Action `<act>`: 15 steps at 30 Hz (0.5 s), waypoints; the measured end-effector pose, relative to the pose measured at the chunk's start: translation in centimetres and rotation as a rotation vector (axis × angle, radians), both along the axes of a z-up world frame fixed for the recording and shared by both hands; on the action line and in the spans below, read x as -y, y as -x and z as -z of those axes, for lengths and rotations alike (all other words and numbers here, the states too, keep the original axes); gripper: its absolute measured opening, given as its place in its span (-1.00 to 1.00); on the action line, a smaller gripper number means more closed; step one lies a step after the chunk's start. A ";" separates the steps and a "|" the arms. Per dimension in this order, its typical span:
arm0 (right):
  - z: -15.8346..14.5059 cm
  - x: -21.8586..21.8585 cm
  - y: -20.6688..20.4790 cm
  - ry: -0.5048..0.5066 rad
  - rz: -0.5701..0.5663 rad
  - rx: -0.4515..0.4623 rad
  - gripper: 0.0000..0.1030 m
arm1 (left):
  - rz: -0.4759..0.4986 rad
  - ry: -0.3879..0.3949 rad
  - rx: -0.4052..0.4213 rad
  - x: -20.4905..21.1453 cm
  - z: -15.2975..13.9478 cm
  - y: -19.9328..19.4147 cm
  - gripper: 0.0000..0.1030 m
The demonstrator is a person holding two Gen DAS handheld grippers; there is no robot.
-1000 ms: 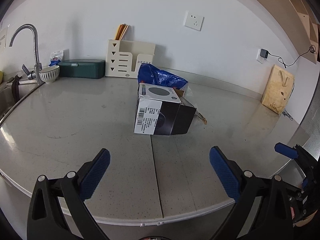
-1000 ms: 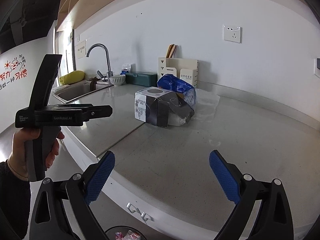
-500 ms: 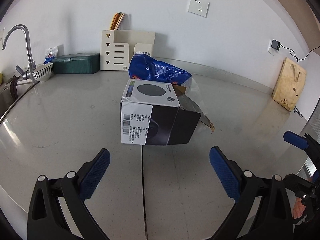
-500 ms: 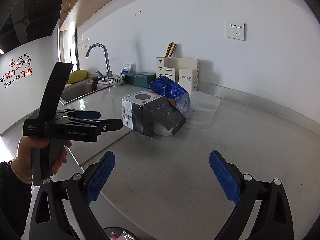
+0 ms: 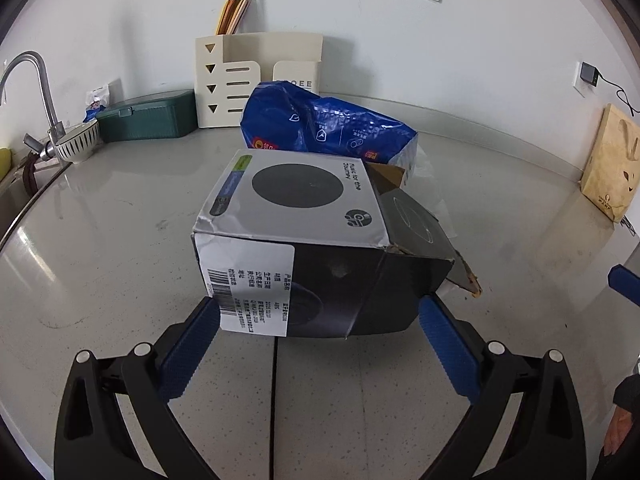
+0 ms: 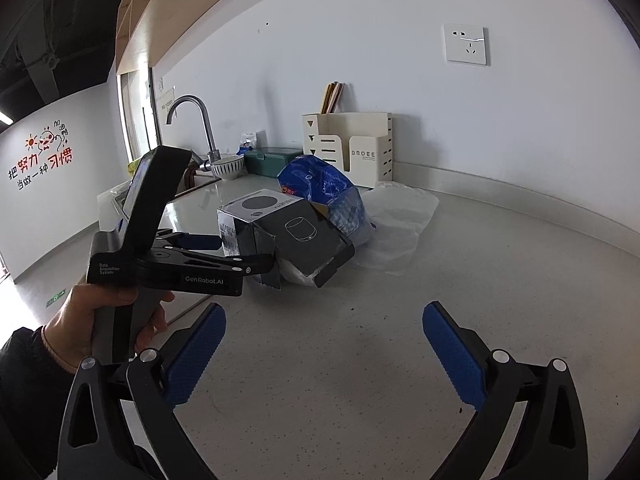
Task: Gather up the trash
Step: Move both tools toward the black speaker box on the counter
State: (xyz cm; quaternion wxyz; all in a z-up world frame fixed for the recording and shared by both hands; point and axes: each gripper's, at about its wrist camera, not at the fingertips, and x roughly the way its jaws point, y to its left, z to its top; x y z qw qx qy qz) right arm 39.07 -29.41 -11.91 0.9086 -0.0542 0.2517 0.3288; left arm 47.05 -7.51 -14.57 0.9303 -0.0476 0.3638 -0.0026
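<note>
Since the earlier frames, the left gripper (image 5: 320, 316) has been brought much closer to the cardboard box (image 5: 304, 248), so that its blue pads (image 5: 192, 352) are now set at the box's two lower front corners. The jaws are spread wide and nothing is clamped; whether the pads touch the box cannot be told. The box is seen lying on the grey countertop (image 5: 120, 240), its end flap open to the right, with a white barcode label (image 5: 252, 292) on its front face. A crumpled blue bag (image 5: 324, 128) is seen just behind it, touching or nearly so. In the right wrist view, the right gripper (image 6: 324, 344) is held wide open over bare counter, empty, well apart from the box (image 6: 280, 232). The left gripper's handle is seen gripped by the person's hand (image 6: 108, 320) at the counter edge. A clear plastic sheet (image 6: 400, 224) is seen beside the bag.
</note>
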 end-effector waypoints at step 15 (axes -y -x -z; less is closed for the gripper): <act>0.5 0.4 -0.1 -0.001 -0.016 0.001 0.93 | -0.074 -0.039 0.025 1.9 0.0 -1.0 0.92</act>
